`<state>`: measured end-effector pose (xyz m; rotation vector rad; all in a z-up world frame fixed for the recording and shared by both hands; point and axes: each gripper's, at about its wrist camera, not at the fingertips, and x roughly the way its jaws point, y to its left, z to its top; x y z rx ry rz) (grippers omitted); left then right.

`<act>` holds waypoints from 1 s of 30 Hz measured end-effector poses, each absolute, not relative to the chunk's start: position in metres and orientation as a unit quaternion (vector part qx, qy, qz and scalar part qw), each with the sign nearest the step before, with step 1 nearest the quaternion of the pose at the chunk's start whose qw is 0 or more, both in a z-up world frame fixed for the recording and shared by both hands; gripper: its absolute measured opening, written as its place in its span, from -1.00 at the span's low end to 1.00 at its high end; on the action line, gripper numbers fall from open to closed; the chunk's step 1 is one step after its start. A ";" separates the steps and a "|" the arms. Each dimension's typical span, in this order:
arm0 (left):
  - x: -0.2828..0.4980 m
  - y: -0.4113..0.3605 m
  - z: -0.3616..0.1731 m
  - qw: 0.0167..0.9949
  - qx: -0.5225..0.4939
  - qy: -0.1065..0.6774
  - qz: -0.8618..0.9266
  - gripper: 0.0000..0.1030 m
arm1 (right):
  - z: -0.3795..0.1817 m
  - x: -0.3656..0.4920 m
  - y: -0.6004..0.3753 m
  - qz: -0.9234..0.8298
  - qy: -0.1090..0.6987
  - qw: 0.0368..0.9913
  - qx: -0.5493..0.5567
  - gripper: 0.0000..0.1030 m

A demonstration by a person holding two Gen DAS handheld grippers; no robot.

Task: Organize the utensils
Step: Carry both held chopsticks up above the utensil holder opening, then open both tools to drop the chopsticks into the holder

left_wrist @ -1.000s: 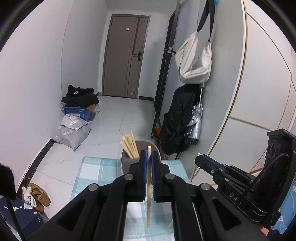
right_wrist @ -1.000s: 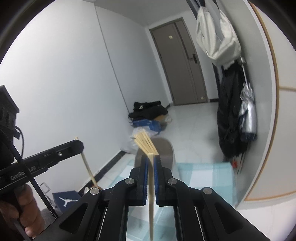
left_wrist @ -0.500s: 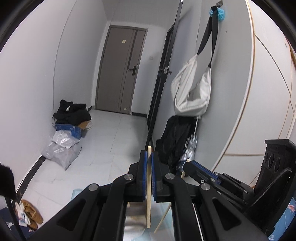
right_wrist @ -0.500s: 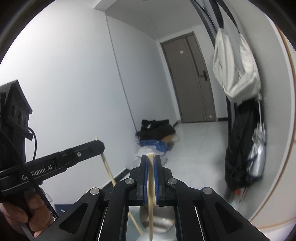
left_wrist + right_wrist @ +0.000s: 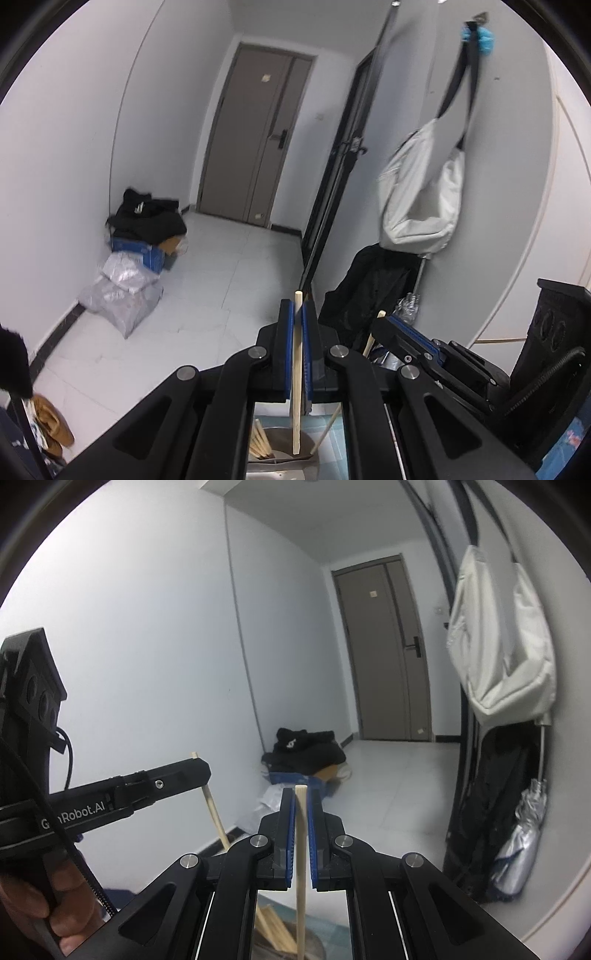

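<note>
My left gripper (image 5: pixel 298 314) is shut on a pale wooden chopstick (image 5: pixel 297 373) that stands upright between its blue pads. My right gripper (image 5: pixel 301 797) is shut on a second wooden chopstick (image 5: pixel 301 867), also upright. Both hang above a grey metal utensil cup (image 5: pixel 280 448) that holds several more chopsticks (image 5: pixel 258 441); the cup (image 5: pixel 314 949) shows below the right gripper too. The right gripper (image 5: pixel 384 325) shows beside the left one, and the left gripper (image 5: pixel 201 770) shows at the left of the right wrist view.
The cup stands on a teal checked cloth (image 5: pixel 328 443). Beyond is a tiled hallway with a grey door (image 5: pixel 255 140), bags and a blue box (image 5: pixel 136 254) on the floor at the left, and a white bag (image 5: pixel 421 199) and black coat hanging at the right.
Both grippers have risen and tilted up with their chopsticks. The cup has dropped to the bottom edge of both views, and more of the hallway and wall shows.
</note>
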<state>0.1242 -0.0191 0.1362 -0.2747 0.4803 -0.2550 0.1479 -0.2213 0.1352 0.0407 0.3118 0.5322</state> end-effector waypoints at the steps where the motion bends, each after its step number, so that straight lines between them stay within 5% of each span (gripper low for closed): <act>1: 0.129 -0.018 0.134 0.953 -0.140 0.240 -0.122 -0.98 | 0.130 0.152 -0.216 0.266 0.153 0.952 0.014 -0.90; 20: 0.137 -0.006 0.081 0.945 -0.161 0.244 -0.146 -0.97 | 0.072 0.166 -0.198 0.296 0.197 0.934 -0.032 -0.89; 26: 0.143 -0.007 0.069 0.927 -0.149 0.304 -0.161 -0.97 | 0.058 0.158 -0.194 0.304 0.215 0.927 -0.053 -0.89; 29: 0.139 -0.006 0.071 0.929 -0.133 0.314 -0.141 -0.64 | 0.050 0.155 -0.196 0.311 0.236 0.920 -0.045 -0.84; 30: 0.136 -0.004 0.074 0.931 -0.132 0.313 -0.135 -0.23 | 0.048 0.155 -0.197 0.311 0.239 0.919 -0.043 -0.84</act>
